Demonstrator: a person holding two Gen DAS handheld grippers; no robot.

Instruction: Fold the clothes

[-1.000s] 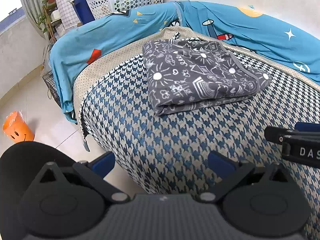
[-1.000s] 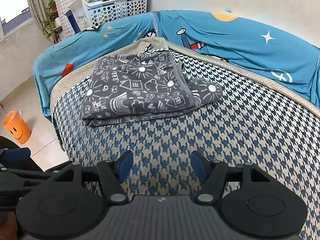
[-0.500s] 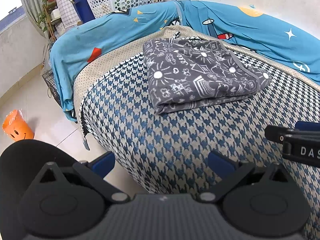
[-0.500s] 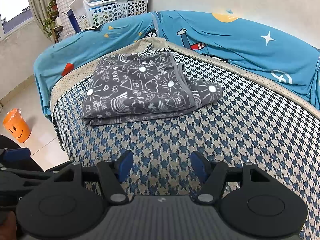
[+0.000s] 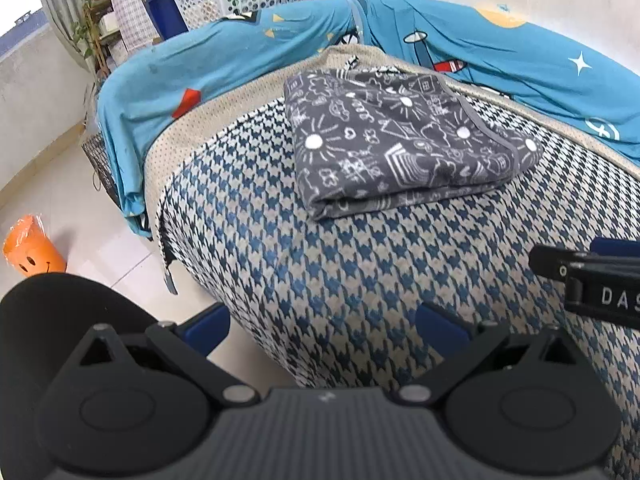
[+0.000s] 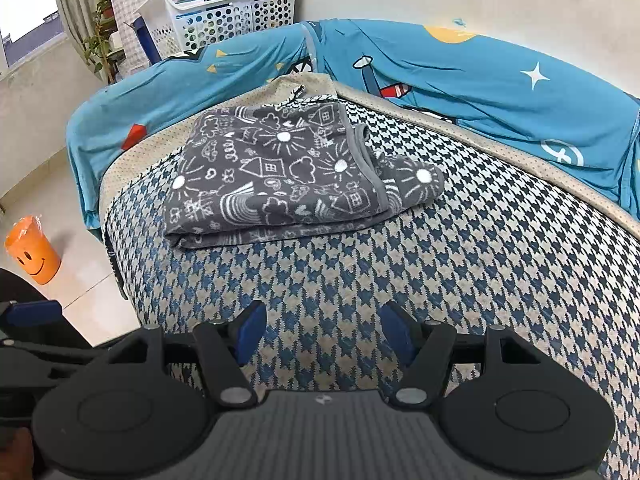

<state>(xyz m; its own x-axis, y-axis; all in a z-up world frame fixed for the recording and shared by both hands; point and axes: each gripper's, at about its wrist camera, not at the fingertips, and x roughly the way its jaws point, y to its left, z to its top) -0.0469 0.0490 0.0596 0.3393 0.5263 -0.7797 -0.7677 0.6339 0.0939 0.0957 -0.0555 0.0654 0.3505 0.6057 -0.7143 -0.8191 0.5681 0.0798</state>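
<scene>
Surface: where the houndstooth cover (image 6: 460,248) spreads, a folded grey garment (image 6: 280,176) lies.
Room: blue sheet (image 6: 460,76), white basket (image 6: 224,12) behind.
Jaws: left gripper (image 5: 322,322) and right gripper (image 6: 322,330) both released, empty.

Both grippers were black, with round discs, silver screws and blue pads (image 6: 250,330); white letters "DAS" marked the right one (image 5: 600,288).

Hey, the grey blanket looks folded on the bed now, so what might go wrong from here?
1. The grey doodle-print blanket has a loose corner bulging past its folded edge on one side; another pinch there may drag the stack open.
2. It lies near the bed corner, beside the blue sheet; a push that way might slide it off.
3. Both the left gripper and right gripper are open and empty, close together, and may bump.
</scene>
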